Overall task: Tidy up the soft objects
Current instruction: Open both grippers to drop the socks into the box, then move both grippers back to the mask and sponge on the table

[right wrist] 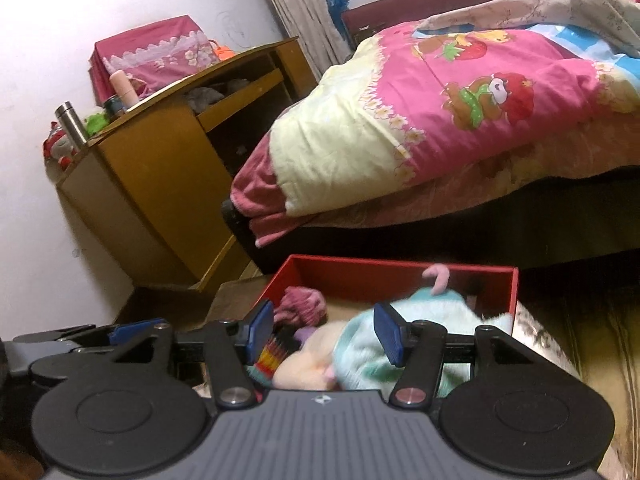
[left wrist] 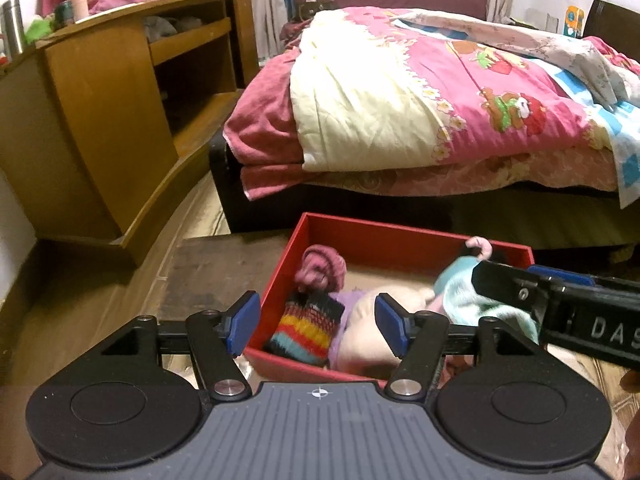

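Note:
A red box sits on the floor before the bed and shows in the right wrist view too. It holds a pink knit item, a rainbow-striped knit piece, a cream plush and a mint-green fleece item with a pink loop. My left gripper is open and empty above the box's near edge. My right gripper is open and empty over the mint fleece; it reaches in from the right in the left wrist view.
A bed with a pink and cream quilt stands behind the box. A wooden desk with a steel flask on top stands at the left. A dark mat lies on the floor left of the box.

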`<state>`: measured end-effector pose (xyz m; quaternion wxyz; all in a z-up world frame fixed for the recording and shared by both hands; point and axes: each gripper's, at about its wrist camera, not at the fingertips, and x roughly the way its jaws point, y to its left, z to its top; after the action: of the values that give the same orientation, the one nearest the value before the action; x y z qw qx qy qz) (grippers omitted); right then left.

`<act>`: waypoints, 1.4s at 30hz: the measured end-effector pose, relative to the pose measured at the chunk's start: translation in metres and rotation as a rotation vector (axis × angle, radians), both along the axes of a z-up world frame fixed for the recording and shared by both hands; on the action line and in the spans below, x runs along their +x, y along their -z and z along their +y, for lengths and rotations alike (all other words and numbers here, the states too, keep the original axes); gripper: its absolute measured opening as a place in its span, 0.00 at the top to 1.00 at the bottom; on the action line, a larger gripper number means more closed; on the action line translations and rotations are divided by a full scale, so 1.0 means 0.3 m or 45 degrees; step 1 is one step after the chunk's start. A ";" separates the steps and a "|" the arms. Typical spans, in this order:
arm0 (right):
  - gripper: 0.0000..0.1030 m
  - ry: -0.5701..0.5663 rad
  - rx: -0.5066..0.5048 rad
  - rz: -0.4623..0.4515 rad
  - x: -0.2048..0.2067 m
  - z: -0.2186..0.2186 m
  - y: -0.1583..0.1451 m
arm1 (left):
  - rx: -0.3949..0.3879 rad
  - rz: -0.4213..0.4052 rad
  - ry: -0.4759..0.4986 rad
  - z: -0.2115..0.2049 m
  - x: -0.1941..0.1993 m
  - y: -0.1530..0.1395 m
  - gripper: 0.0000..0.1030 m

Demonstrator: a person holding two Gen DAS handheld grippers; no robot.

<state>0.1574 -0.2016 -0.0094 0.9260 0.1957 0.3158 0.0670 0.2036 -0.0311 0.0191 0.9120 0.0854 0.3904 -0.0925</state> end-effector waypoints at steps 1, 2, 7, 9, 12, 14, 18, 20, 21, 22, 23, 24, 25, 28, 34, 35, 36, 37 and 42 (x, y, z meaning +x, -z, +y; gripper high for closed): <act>0.71 -0.008 0.002 0.003 -0.019 0.007 -0.003 | 0.002 -0.002 0.000 0.003 -0.016 -0.006 0.38; 0.70 -0.015 0.004 0.008 -0.035 0.012 -0.004 | 0.003 -0.002 0.000 0.008 -0.032 -0.011 0.38; 0.70 -0.043 0.019 0.024 -0.113 0.033 0.004 | 0.010 0.047 0.020 0.045 -0.114 0.000 0.38; 0.70 -0.087 0.006 0.048 -0.135 0.058 0.018 | 0.040 0.071 0.037 0.064 -0.163 0.017 0.42; 0.70 -0.188 -0.080 0.089 -0.149 0.122 0.047 | 0.053 0.110 0.033 0.124 -0.226 0.042 0.42; 0.70 -0.240 -0.128 0.117 -0.150 0.155 0.074 | -0.023 0.165 0.026 0.173 -0.256 0.059 0.41; 0.70 -0.266 -0.168 0.172 -0.146 0.178 0.123 | 0.001 0.243 0.072 0.189 -0.302 0.122 0.36; 0.71 -0.248 -0.189 0.190 -0.139 0.178 0.142 | 0.050 0.284 0.094 0.180 -0.303 0.171 0.34; 0.71 -0.240 -0.185 0.199 -0.136 0.174 0.150 | 0.067 0.315 0.091 0.182 -0.295 0.195 0.34; 0.71 -0.237 -0.181 0.208 -0.132 0.169 0.155 | 0.072 0.339 0.078 0.192 -0.289 0.214 0.34; 0.71 -0.237 -0.179 0.214 -0.131 0.166 0.159 | 0.080 0.366 0.068 0.203 -0.279 0.234 0.34; 0.71 -0.240 -0.180 0.215 -0.131 0.167 0.159 | 0.092 0.381 0.056 0.211 -0.269 0.248 0.33; 0.71 -0.245 -0.182 0.215 -0.128 0.168 0.162 | 0.114 0.388 0.038 0.217 -0.260 0.261 0.32; 0.71 -0.275 -0.144 0.242 -0.120 0.174 0.175 | 0.169 0.378 0.009 0.228 -0.251 0.276 0.26; 0.71 -0.334 -0.132 0.283 -0.121 0.220 0.208 | 0.210 0.459 0.047 0.223 -0.245 0.332 0.24; 0.71 -0.343 -0.130 0.289 -0.121 0.227 0.212 | 0.226 0.467 0.046 0.226 -0.243 0.344 0.24; 0.71 -0.349 -0.126 0.296 -0.120 0.233 0.218 | 0.244 0.474 0.043 0.229 -0.242 0.356 0.24; 0.71 -0.353 -0.123 0.299 -0.117 0.238 0.220 | 0.251 0.481 0.040 0.232 -0.241 0.364 0.24; 0.70 -0.365 -0.109 0.308 -0.106 0.242 0.224 | 0.230 0.530 0.031 0.250 -0.224 0.399 0.26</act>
<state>0.1256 -0.1289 -0.0767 0.8697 0.1157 0.4520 0.1609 0.1364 0.0440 -0.1005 0.7992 0.1504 0.5759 -0.0836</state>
